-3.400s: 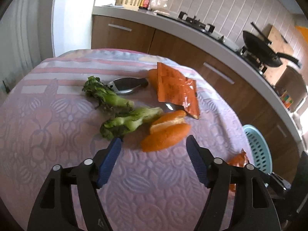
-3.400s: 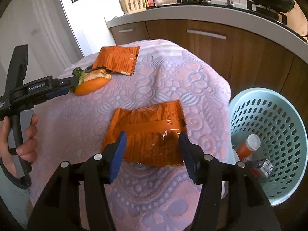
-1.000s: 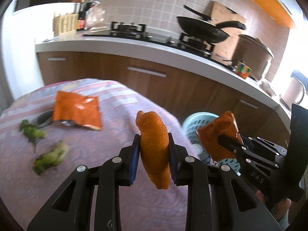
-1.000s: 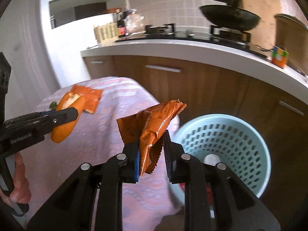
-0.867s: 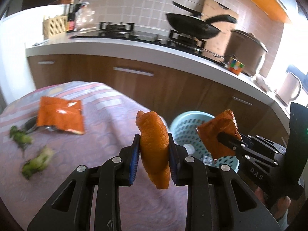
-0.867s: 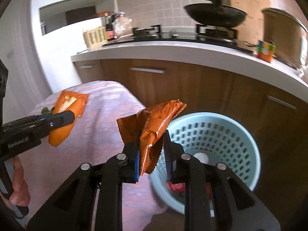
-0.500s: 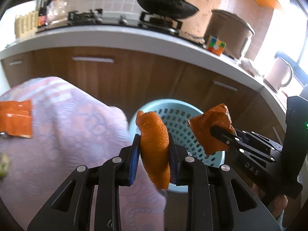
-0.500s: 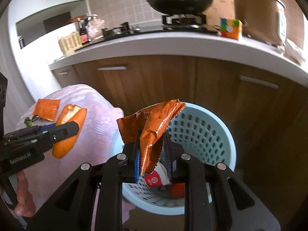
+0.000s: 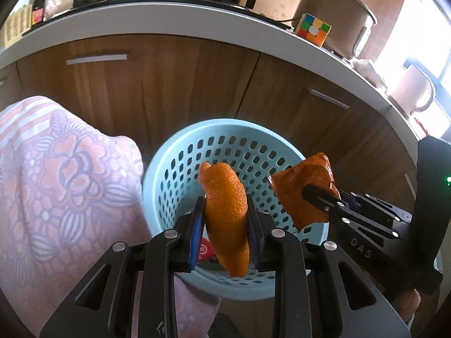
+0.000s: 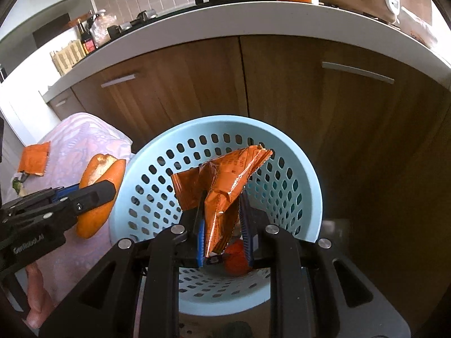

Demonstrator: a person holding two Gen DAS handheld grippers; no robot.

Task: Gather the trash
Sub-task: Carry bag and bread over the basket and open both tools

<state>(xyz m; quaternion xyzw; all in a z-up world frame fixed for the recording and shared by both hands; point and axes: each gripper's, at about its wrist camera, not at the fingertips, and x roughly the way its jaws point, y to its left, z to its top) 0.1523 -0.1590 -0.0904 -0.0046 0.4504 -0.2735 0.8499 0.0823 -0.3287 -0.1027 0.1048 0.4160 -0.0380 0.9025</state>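
Left gripper [image 9: 225, 225] was clamped on the orange peel [image 9: 225, 205], held upright between the pads, evidently so that it would fall clear on release. Right gripper [image 10: 222, 231] was pinching the crumpled orange wrapper [image 10: 222, 186] by its lower part. Both loads hung over the mouth of the blue basket [image 10: 307, 174] (some rubbish already lay inside), beside the table's cloth [image 9: 56, 183]. Another wrapper [image 10: 33, 159] lay uncollected on the table.
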